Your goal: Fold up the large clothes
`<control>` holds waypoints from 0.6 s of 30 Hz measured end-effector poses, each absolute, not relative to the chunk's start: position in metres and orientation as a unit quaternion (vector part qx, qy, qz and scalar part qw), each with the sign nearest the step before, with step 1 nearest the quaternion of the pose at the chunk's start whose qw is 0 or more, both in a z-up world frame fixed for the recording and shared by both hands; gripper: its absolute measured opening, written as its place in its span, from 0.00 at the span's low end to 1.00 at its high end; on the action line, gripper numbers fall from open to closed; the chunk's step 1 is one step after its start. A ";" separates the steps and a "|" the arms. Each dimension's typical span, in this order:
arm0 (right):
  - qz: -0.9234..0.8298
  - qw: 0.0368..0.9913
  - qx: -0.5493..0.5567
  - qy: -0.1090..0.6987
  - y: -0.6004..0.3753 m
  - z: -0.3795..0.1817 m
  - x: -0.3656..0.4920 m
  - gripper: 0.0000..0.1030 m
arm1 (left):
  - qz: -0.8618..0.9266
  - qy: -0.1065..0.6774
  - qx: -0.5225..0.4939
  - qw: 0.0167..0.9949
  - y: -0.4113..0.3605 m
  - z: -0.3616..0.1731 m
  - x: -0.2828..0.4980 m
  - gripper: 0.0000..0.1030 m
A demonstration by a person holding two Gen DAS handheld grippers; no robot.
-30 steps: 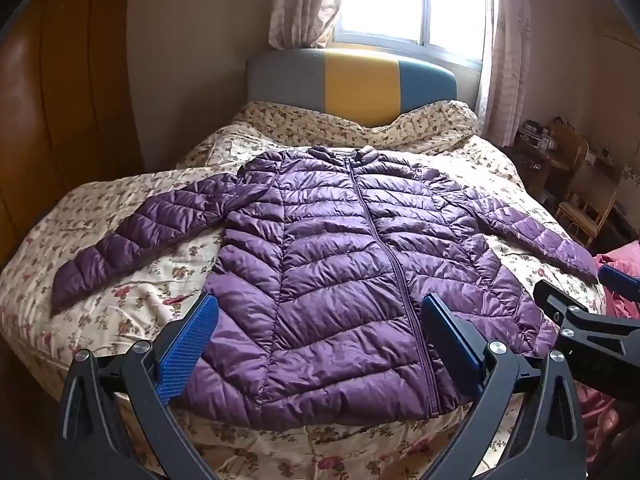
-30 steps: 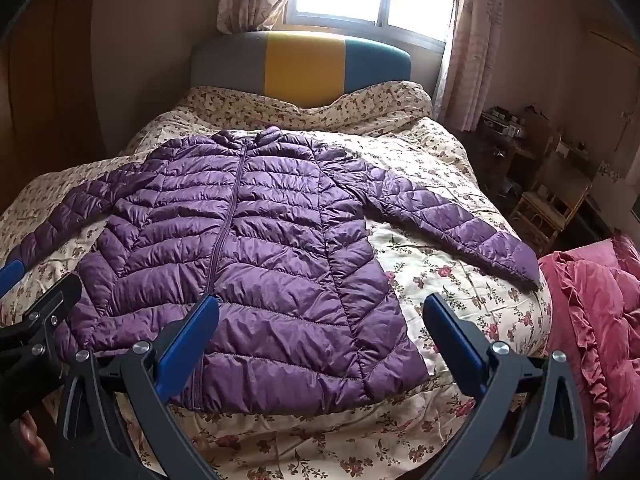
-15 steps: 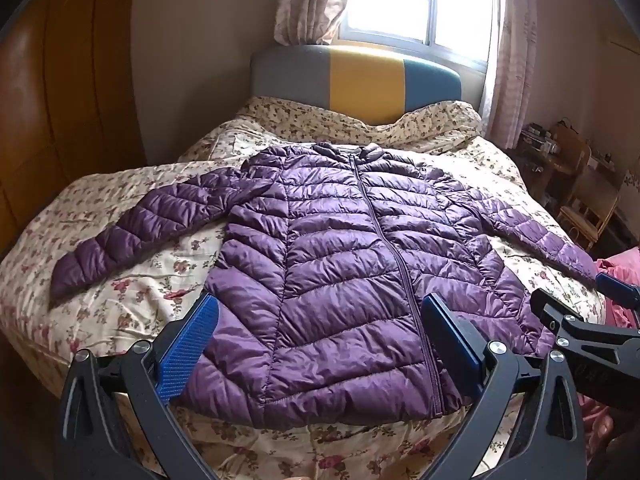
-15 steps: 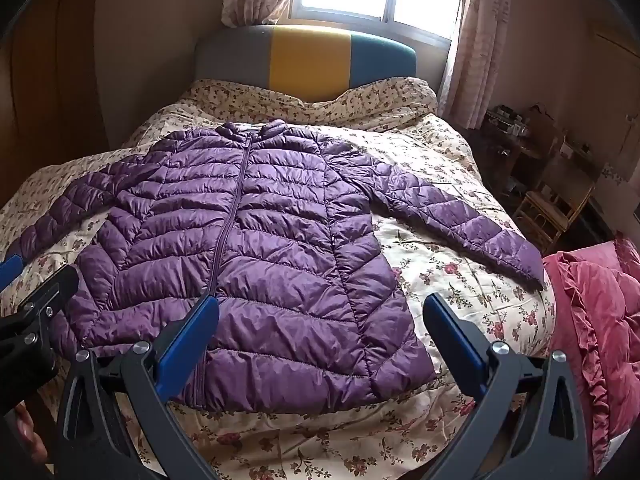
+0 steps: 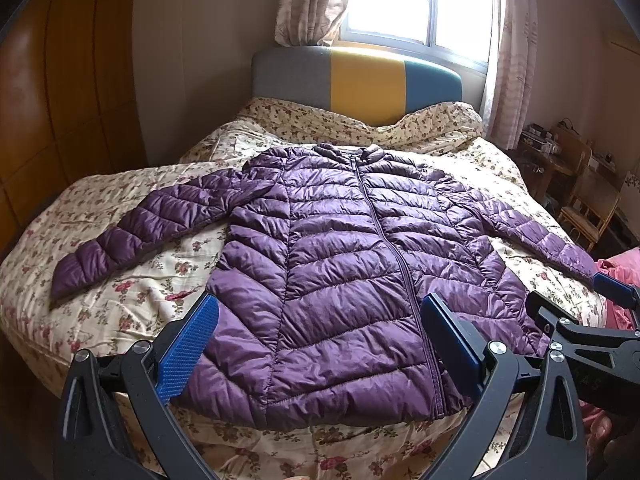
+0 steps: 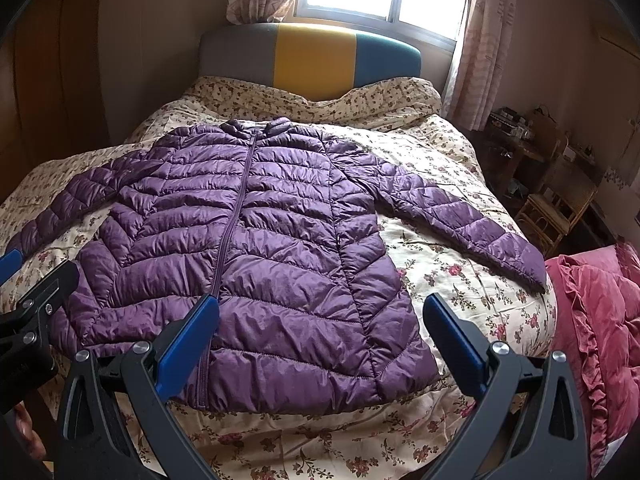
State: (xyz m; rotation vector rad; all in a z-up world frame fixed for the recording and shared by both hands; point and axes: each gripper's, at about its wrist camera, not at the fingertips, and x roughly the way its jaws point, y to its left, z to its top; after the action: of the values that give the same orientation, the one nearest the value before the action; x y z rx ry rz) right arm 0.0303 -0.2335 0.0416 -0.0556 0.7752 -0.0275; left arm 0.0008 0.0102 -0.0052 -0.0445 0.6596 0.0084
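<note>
A purple quilted puffer jacket [image 5: 336, 256] lies flat and zipped on the floral bed cover, collar toward the headboard, both sleeves spread out to the sides. It also shows in the right wrist view [image 6: 256, 248]. My left gripper [image 5: 320, 344] is open and empty, held above the jacket's hem. My right gripper [image 6: 320, 340] is open and empty, held above the hem's right half. The right gripper also appears at the right edge of the left wrist view [image 5: 576, 320]. The left gripper appears at the left edge of the right wrist view [image 6: 36, 296].
The bed [image 5: 132, 304] has a grey, yellow and teal headboard [image 5: 356, 76] under a bright window. A wooden wardrobe [image 5: 60, 120] stands at the left. A pink ruffled blanket [image 6: 600, 320] lies at the right. A wicker chair [image 6: 556, 208] and cluttered desk stand beyond.
Both grippers have drawn back and up a little, so the jacket sits lower and smaller in view. The jacket has not moved. Both grippers stay open.
</note>
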 end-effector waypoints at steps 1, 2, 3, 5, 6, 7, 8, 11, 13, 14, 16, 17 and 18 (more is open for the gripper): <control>-0.014 0.925 -0.028 0.378 -0.233 0.041 0.030 0.98 | 0.005 0.324 -0.021 0.946 0.010 -0.005 0.001 0.97; -0.013 0.925 -0.028 0.378 -0.234 0.042 0.030 0.98 | 0.004 0.324 -0.022 0.946 0.010 -0.005 0.001 0.97; -0.014 0.926 -0.027 0.377 -0.234 0.042 0.030 0.98 | 0.003 0.324 -0.022 0.946 0.010 -0.005 0.001 0.97; -0.014 0.925 -0.028 0.378 -0.233 0.042 0.031 0.98 | 0.004 0.324 -0.021 0.946 0.010 -0.004 0.001 0.97; -0.014 0.925 -0.028 0.378 -0.233 0.042 0.031 0.98 | 0.004 0.324 -0.021 0.946 0.011 -0.005 0.001 0.97; -0.014 0.925 -0.029 0.378 -0.232 0.042 0.031 0.98 | 0.004 0.324 -0.021 0.946 0.011 -0.004 0.002 0.97; -0.014 0.925 -0.029 0.378 -0.232 0.042 0.031 0.98 | 0.004 0.324 -0.022 0.946 0.011 -0.004 0.002 0.97; -0.014 0.925 -0.029 0.378 -0.232 0.042 0.031 0.98 | 0.005 0.323 -0.021 0.946 0.010 -0.004 0.001 0.97; -0.015 0.925 -0.029 0.378 -0.232 0.042 0.031 0.98 | 0.005 0.324 -0.021 0.946 0.011 -0.004 0.002 0.97; -0.015 0.925 -0.030 0.378 -0.232 0.042 0.031 0.98 | 0.005 0.324 -0.021 0.946 0.011 -0.004 0.002 0.97; -0.014 0.925 -0.029 0.378 -0.232 0.042 0.031 0.98 | 0.005 0.323 -0.021 0.946 0.011 -0.004 0.002 0.97; -0.015 0.925 -0.029 0.378 -0.232 0.042 0.032 0.98 | 0.005 0.323 -0.021 0.946 0.011 -0.004 0.002 0.97; -0.015 0.925 -0.029 0.377 -0.231 0.042 0.032 0.98 | 0.004 0.323 -0.021 0.946 0.011 -0.004 0.002 0.97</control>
State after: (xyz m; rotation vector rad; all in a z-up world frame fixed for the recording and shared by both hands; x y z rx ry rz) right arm 0.0315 -0.2311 0.0416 -0.0604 0.7740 -0.0307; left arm 0.0021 0.0110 -0.0044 -0.0427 0.6587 0.0089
